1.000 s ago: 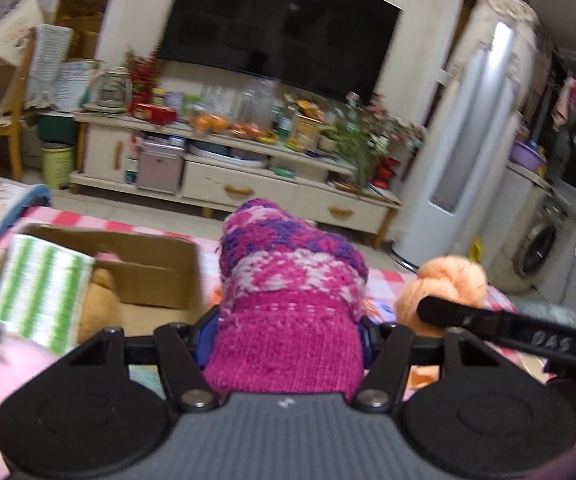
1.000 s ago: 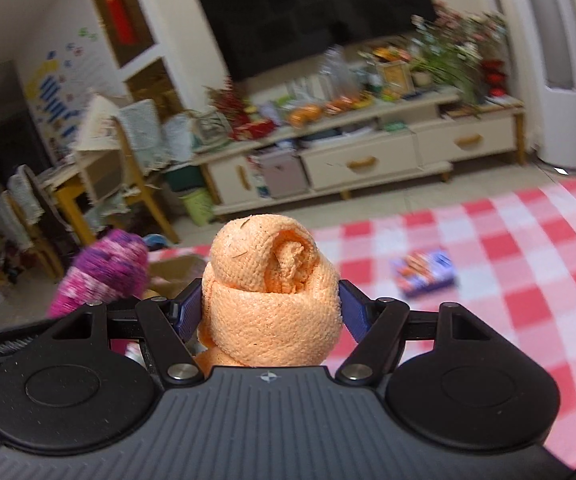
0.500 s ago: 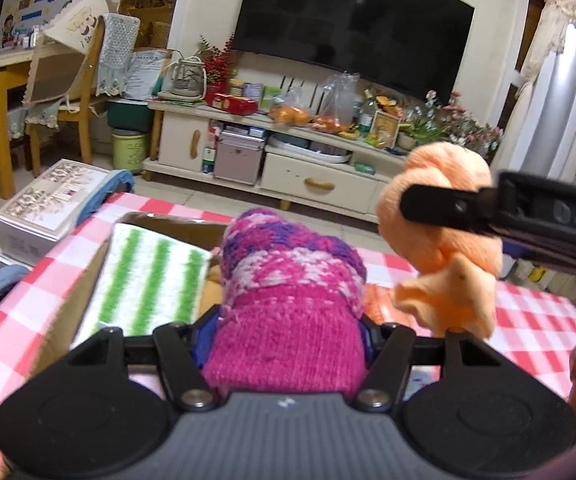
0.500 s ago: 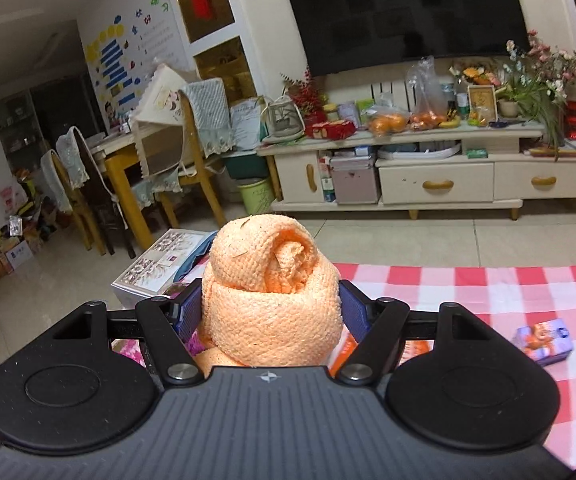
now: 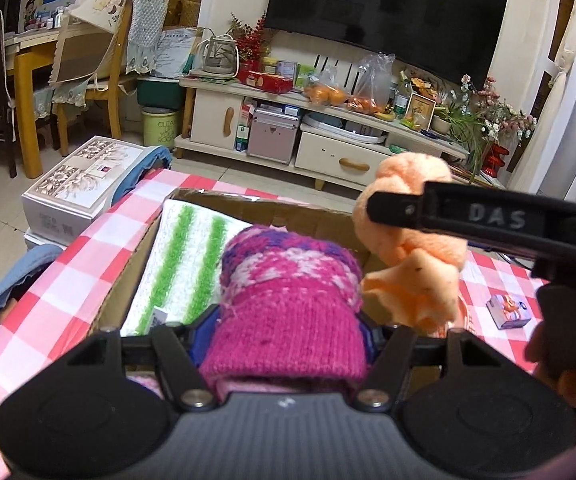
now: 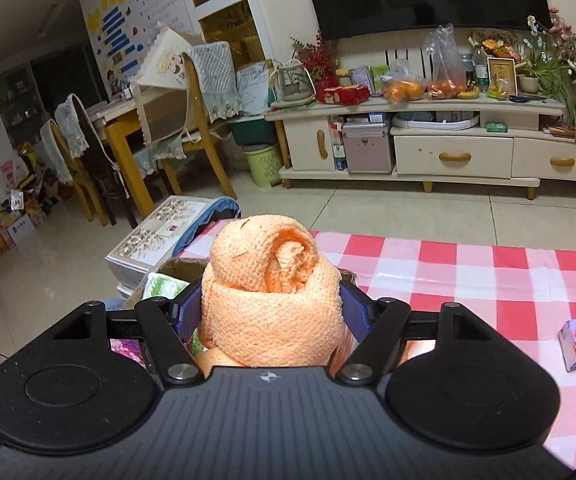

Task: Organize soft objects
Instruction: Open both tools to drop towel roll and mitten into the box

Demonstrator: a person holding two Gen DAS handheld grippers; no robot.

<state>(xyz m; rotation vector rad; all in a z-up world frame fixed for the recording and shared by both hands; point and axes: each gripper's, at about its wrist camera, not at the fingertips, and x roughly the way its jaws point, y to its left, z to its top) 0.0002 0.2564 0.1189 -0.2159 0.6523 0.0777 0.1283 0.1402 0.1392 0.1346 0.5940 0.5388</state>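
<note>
Left claw [image 5: 288, 320] tilted down, opening, over box [image 5: 320, 216].

Magenta-and-purple patterned knit hat [image 5: 288, 304], orange rolled towel [image 6: 271, 296], green-striped white cloth [image 5: 183, 264], red-checked tablecloth [image 6: 468, 276]

1. A large dark television [image 5: 384, 8] hangs on the pale wall.
2. Below it stands a cream cabinet [image 6: 440, 152] with drawers, its top crowded with fruit bags and flowers.
3. The floor [image 6: 368, 208] is pale tile.
4. A yellow wooden table [image 6: 123, 128] and chairs stand at left.
5. Coloured stickers [image 6: 115, 28] dot the side wall.
</note>
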